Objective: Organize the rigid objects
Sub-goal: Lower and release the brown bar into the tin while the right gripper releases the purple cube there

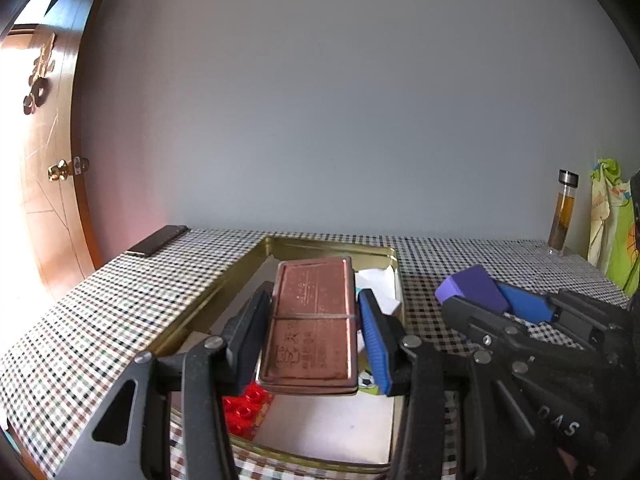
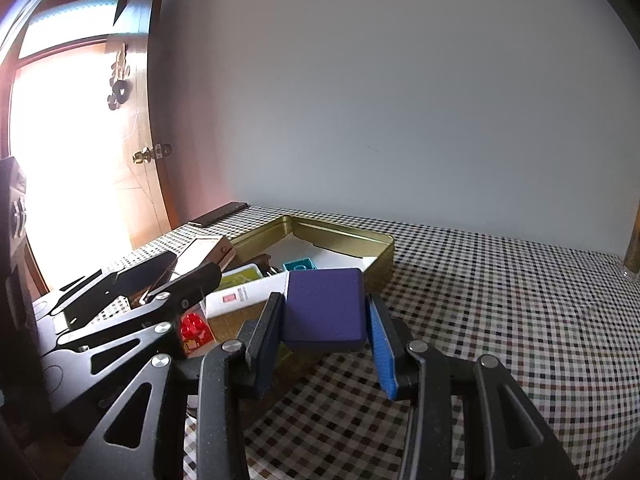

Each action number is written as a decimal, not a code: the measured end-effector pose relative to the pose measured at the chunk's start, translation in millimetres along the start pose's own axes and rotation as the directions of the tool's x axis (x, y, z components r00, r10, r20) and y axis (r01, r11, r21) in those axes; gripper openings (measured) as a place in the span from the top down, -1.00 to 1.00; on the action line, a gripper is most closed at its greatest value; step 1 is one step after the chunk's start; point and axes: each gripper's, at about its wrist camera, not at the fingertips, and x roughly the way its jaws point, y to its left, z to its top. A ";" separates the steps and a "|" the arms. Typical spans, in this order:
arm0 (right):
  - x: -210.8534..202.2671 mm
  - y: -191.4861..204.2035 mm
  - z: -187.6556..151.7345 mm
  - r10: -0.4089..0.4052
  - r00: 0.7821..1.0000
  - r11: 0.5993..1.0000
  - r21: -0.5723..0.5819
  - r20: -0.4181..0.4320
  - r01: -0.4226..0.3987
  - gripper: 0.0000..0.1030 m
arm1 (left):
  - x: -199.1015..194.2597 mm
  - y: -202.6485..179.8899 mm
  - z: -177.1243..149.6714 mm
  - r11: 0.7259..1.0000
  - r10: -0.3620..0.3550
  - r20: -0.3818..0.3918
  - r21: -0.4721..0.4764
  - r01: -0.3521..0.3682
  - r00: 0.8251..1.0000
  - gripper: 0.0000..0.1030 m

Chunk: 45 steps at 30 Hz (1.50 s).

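Risk 1: left gripper [image 1: 314,332], jaws clamped on the two long edges of a copper-brown flat tin [image 1: 313,322] w/ a thin band across its middle, holds it in the air above the gold tray [image 1: 240,270]; metal edges are slick, so if the tin slips or twists it could drop onto the red brick [image 1: 244,408] & paper below, or clip the tray rim on the way down. Risk 2: right gripper [image 2: 325,320], jaws shut on a purple block [image 2: 325,308], hangs just right of the tray over the checked bench [image 2: 500,300]; both tools sit close at the tray's near right corner, so a crossing move could knock one against the other & jar either load loose. Risk 3: tray looks crowded at its near end, so I judge a blind set-down may land tilted on what's there. Count, as far as visible: grippers 2; copper tin 1, held above tray; purple block 1, held beside tray, right; gold tray 1, mid bench; red brick 1, near left in tray; teal brick [image 2: 300,266] 1, in tray; white box w/ red mark [image 2: 246,298] 1, in tray, near side; yellow-green card [image 2: 240,278] 1, behind it; white paper lining tray floor, sheets can't be counted. Off-task: dark flat slab [image 1: 158,240] 1, far left of bench; glass bottle w/ amber liquid [image 1: 562,216] 1, far right; bright green bag [image 1: 612,220] 1, at far right edge; wooden door [image 1: 52,168] at left.
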 end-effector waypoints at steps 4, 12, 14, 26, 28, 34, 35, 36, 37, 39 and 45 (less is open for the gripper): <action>2.4 6.1 6.6 0.009 1.000 1.000 -0.019 0.000 -0.009 0.15 | 0.5 7.6 2.1 1.000 0.016 -0.002 -0.005 -0.016 1.000 0.14; 17.1 19.1 18.1 0.031 0.999 0.999 -0.038 -0.027 -0.032 0.15 | 11.0 28.9 11.4 0.996 0.087 -0.021 0.014 -0.087 0.996 0.14; 22.4 22.0 21.7 0.039 0.999 0.999 -0.036 -0.035 -0.040 0.15 | 16.2 34.7 14.6 0.995 0.102 -0.035 0.016 -0.102 0.994 0.14; 49.1 43.6 41.4 0.076 0.995 0.996 -0.046 -0.072 -0.079 0.15 | 49.4 65.1 28.5 0.987 0.161 -0.119 0.011 -0.161 0.980 0.14; 51.3 46.9 43.8 0.080 0.994 0.995 -0.053 -0.072 -0.084 0.15 | 54.5 66.6 29.2 0.986 0.167 -0.121 0.018 -0.166 0.979 0.14; 62.0 56.0 41.8 0.076 0.992 0.994 -0.071 -0.097 -0.083 0.15 | 63.1 64.5 28.0 0.988 0.157 -0.153 0.020 -0.156 0.976 0.14; 64.0 56.1 40.6 0.074 0.992 0.994 -0.073 -0.103 -0.082 0.15 | 64.3 63.8 26.6 0.988 0.154 -0.159 0.024 -0.152 0.975 0.14; 66.1 55.7 38.8 0.075 0.991 0.994 -0.071 -0.113 -0.083 0.15 | 65.2 63.0 24.8 0.989 0.150 -0.169 0.028 -0.147 0.974 0.13; 67.8 54.7 37.1 0.087 0.988 0.993 -0.067 -0.126 -0.096 0.14 | 66.4 63.3 23.3 0.989 0.149 -0.180 0.030 -0.146 0.972 0.11; 70.3 55.5 33.1 0.118 0.981 0.989 -0.066 -0.151 -0.129 0.14 | 64.5 64.1 20.0 0.986 0.164 -0.182 0.023 -0.162 0.970 -0.35; 55.8 48.0 24.6 0.121 0.987 0.991 -0.047 -0.108 -0.127 -0.32 | 50.1 69.6 16.9 0.983 0.182 -0.154 0.011 -0.183 0.971 -0.80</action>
